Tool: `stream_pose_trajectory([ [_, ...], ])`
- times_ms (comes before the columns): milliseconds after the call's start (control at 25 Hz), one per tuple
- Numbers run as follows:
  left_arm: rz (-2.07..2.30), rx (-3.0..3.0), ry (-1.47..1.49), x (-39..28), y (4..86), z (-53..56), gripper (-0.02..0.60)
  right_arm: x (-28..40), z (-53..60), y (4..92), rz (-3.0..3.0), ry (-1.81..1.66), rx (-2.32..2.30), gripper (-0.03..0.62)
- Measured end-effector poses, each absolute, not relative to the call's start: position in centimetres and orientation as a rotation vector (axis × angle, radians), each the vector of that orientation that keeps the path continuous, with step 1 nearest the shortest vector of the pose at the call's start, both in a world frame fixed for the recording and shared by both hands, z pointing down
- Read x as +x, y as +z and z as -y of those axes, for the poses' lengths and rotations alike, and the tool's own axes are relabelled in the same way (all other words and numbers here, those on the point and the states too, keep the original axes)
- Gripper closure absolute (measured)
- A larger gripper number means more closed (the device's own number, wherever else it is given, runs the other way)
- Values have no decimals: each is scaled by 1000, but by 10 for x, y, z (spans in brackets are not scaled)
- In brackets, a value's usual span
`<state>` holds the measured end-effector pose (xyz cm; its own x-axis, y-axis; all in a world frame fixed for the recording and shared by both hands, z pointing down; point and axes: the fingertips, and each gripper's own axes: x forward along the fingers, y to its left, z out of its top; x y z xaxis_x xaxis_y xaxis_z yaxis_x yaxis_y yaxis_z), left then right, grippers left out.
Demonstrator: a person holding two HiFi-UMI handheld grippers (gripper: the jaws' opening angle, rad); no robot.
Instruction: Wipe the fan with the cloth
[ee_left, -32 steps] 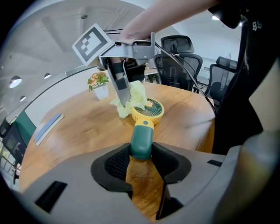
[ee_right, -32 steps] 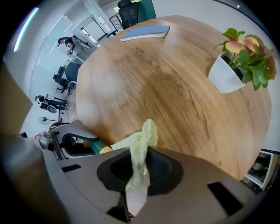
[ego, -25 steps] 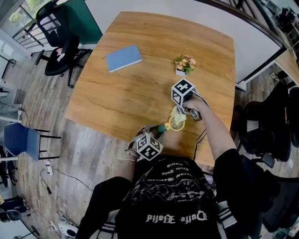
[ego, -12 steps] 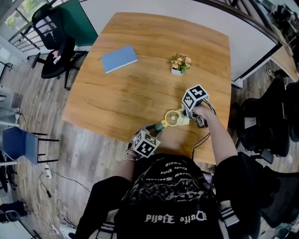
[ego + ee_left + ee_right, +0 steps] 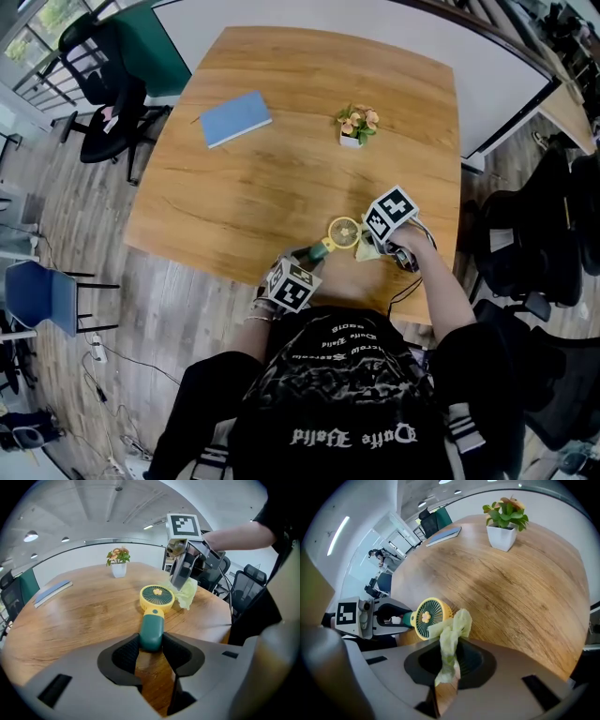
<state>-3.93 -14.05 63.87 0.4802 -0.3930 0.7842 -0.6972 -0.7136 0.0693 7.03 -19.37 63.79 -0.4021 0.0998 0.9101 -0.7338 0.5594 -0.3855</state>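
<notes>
Yellow and round with a ribbed grille, the little plastic fan (image 5: 343, 232) lies flat near the brown wooden table's (image 5: 281, 141) 5 o'clock edge. The left gripper (image 5: 151, 646) tilts down, jaws clamped on the fan's smooth dark green handle (image 5: 152, 632). The right gripper (image 5: 447, 660) points steeply down. Its jaws pinch a soft, crumpled pale green cloth (image 5: 452, 630) against the fan head's 4 o'clock side.

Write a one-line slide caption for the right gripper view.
Right gripper pinches a pale green cloth beside the yellow fan held by the left gripper.
</notes>
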Motion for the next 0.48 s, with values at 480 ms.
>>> stream_pose_trajectory([
  [480,915,2297,1079,-39,640,141,405,56,167,636,1880,1109,629,537],
])
